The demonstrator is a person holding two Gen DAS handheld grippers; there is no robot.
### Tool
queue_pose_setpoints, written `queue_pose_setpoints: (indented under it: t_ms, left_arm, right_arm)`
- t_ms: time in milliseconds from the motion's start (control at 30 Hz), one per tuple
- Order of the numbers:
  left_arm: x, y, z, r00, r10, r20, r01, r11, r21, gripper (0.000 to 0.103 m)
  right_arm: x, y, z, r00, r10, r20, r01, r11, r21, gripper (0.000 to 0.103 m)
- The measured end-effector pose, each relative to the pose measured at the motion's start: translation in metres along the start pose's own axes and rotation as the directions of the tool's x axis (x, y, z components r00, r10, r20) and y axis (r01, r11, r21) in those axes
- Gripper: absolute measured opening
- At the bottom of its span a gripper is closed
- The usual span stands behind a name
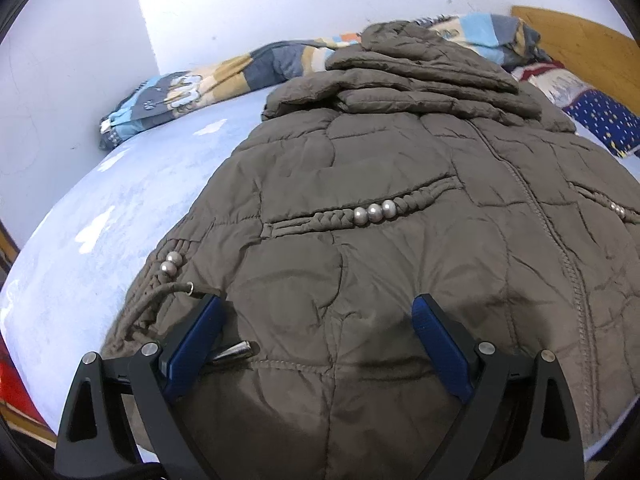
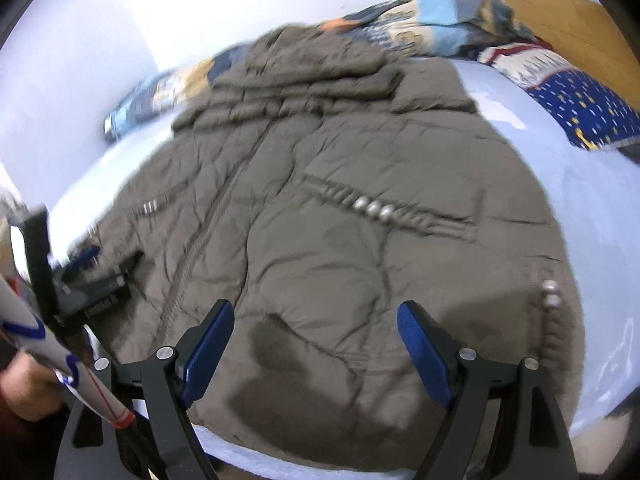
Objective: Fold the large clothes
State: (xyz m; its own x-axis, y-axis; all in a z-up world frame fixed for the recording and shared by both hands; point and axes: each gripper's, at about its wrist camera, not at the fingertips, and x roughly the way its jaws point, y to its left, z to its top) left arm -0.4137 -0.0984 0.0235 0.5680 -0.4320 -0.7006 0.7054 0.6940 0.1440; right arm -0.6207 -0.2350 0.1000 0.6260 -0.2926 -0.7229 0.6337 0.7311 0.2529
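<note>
Olive quilted jacket spread front-up on a pale blue bed

Both claws hang released over the jacket's near hem: left gripper by its left edge, beside a drawcord; right gripper nearer its right edge. Bare sheet flanks the jacket; folded sleeves and a patterned blanket crowd its far end

Olive-brown quilted coat, pale blue bedsheet, blue-tan patchwork blanket, blue-padded jaws
</note>
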Motion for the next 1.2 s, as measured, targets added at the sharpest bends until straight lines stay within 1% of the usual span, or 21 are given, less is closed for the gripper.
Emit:
queue_pose_setpoints:
  t_ms: [67, 133, 167, 233, 267, 333, 400, 467, 567, 600, 633, 700, 767, 833, 867, 967, 1033, 1067, 1100, 1167, 1200]
  left_arm:
    - [-0.005, 0.006, 0.006, 0.999, -0.037, -0.019, 0.037, 0.999, -0.004, 0.095]
    - [-0.017, 0.021, 0.014, 0.998, -0.057, 0.001, 0.057, 0.998, -0.038, 0.095]
    - [-0.023, 0.033, 0.018, 0.998, -0.065, 0.016, 0.066, 0.995, -0.073, 0.095]
    - [-0.036, 0.070, 0.025, 0.997, -0.067, 0.042, 0.074, 0.980, -0.184, 0.095]
    - [-0.037, 0.082, 0.026, 0.997, -0.061, 0.041, 0.068, 0.973, -0.220, 0.095]
    - [-0.034, 0.125, 0.020, 0.999, -0.053, 0.008, 0.052, 0.937, -0.347, 0.095]
    - [-0.025, 0.155, 0.007, 0.996, -0.078, -0.047, 0.049, 0.896, -0.442, 0.095]
    - [-0.013, 0.176, -0.010, 0.985, -0.142, -0.098, 0.067, 0.838, -0.541, 0.095]
    - [-0.001, 0.191, -0.030, 0.963, -0.242, -0.122, 0.103, 0.744, -0.660, 0.094]
    - [0.001, 0.192, -0.035, 0.957, -0.261, -0.124, 0.110, 0.726, -0.679, 0.094]
    - [0.001, 0.191, -0.036, 0.957, -0.262, -0.123, 0.110, 0.722, -0.683, 0.094]
    - [-0.001, 0.186, -0.035, 0.956, -0.269, -0.116, 0.124, 0.729, -0.673, 0.094]
    - [0.000, 0.176, -0.036, 0.949, -0.293, -0.118, 0.142, 0.730, -0.668, 0.094]
    - [-0.003, 0.165, -0.039, 0.948, -0.293, -0.125, 0.144, 0.744, -0.653, 0.094]
    - [-0.005, 0.158, -0.039, 0.947, -0.296, -0.124, 0.151, 0.753, -0.641, 0.094]
    - [-0.013, 0.133, -0.038, 0.947, -0.302, -0.114, 0.179, 0.786, -0.591, 0.094]
    - [-0.020, 0.121, -0.035, 0.954, -0.284, -0.096, 0.188, 0.815, -0.548, 0.094]
    - [-0.021, 0.119, -0.034, 0.956, -0.281, -0.086, 0.193, 0.820, -0.539, 0.091]
    - [-0.023, 0.117, -0.032, 0.958, -0.278, -0.067, 0.202, 0.824, -0.529, 0.090]
    - [-0.024, 0.117, -0.030, 0.967, -0.248, -0.052, 0.186, 0.834, -0.520, 0.088]
    - [-0.022, 0.116, -0.030, 0.973, -0.225, -0.051, 0.169, 0.845, -0.507, 0.088]
  right_arm:
    - [-0.016, -0.019, 0.004, 0.998, -0.022, 0.053, 0.018, 0.997, 0.069, 0.087]
    - [-0.031, -0.043, 0.007, 0.990, -0.100, 0.104, 0.085, 0.987, 0.140, 0.087]
    - [-0.035, -0.051, 0.008, 0.985, -0.129, 0.117, 0.109, 0.980, 0.166, 0.087]
    - [-0.043, -0.077, 0.008, 0.973, -0.196, 0.121, 0.161, 0.954, 0.254, 0.088]
    - [-0.046, -0.096, 0.005, 0.968, -0.228, 0.109, 0.182, 0.928, 0.326, 0.088]
    - [-0.049, -0.123, -0.002, 0.968, -0.232, 0.094, 0.167, 0.878, 0.448, 0.088]
    - [-0.046, -0.146, -0.011, 0.977, -0.202, 0.062, 0.136, 0.826, 0.547, 0.088]
    - [-0.041, -0.158, -0.021, 0.986, -0.163, 0.039, 0.105, 0.783, 0.613, 0.088]
    - [-0.030, -0.167, -0.032, 0.997, -0.072, 0.020, 0.040, 0.738, 0.674, 0.088]
    - [-0.027, -0.167, -0.036, 0.999, -0.048, 0.014, 0.025, 0.725, 0.689, 0.088]
    - [-0.023, -0.166, -0.040, 1.000, -0.030, 0.005, 0.018, 0.713, 0.701, 0.088]
    - [-0.019, -0.162, -0.046, 1.000, -0.004, -0.007, 0.008, 0.701, 0.713, 0.089]
    - [-0.018, -0.153, -0.051, 0.999, 0.028, -0.016, -0.008, 0.712, 0.702, 0.089]
    - [-0.015, -0.146, -0.056, 0.997, 0.069, -0.022, -0.035, 0.720, 0.693, 0.088]
    - [-0.014, -0.141, -0.060, 0.996, 0.087, -0.025, -0.046, 0.721, 0.691, 0.086]
    - [-0.010, -0.125, -0.070, 0.987, 0.158, -0.021, -0.104, 0.737, 0.668, 0.069]
    - [-0.011, -0.112, -0.069, 0.990, 0.139, -0.007, -0.104, 0.769, 0.630, 0.059]
    - [-0.014, -0.108, -0.065, 0.991, 0.132, 0.015, -0.114, 0.786, 0.608, 0.052]
    - [-0.018, -0.106, -0.061, 0.992, 0.122, 0.043, -0.124, 0.795, 0.594, 0.048]
    - [-0.027, -0.104, -0.056, 0.991, 0.086, 0.104, -0.131, 0.807, 0.576, 0.047]
    - [-0.027, -0.103, -0.055, 0.991, 0.072, 0.109, -0.122, 0.812, 0.570, 0.047]
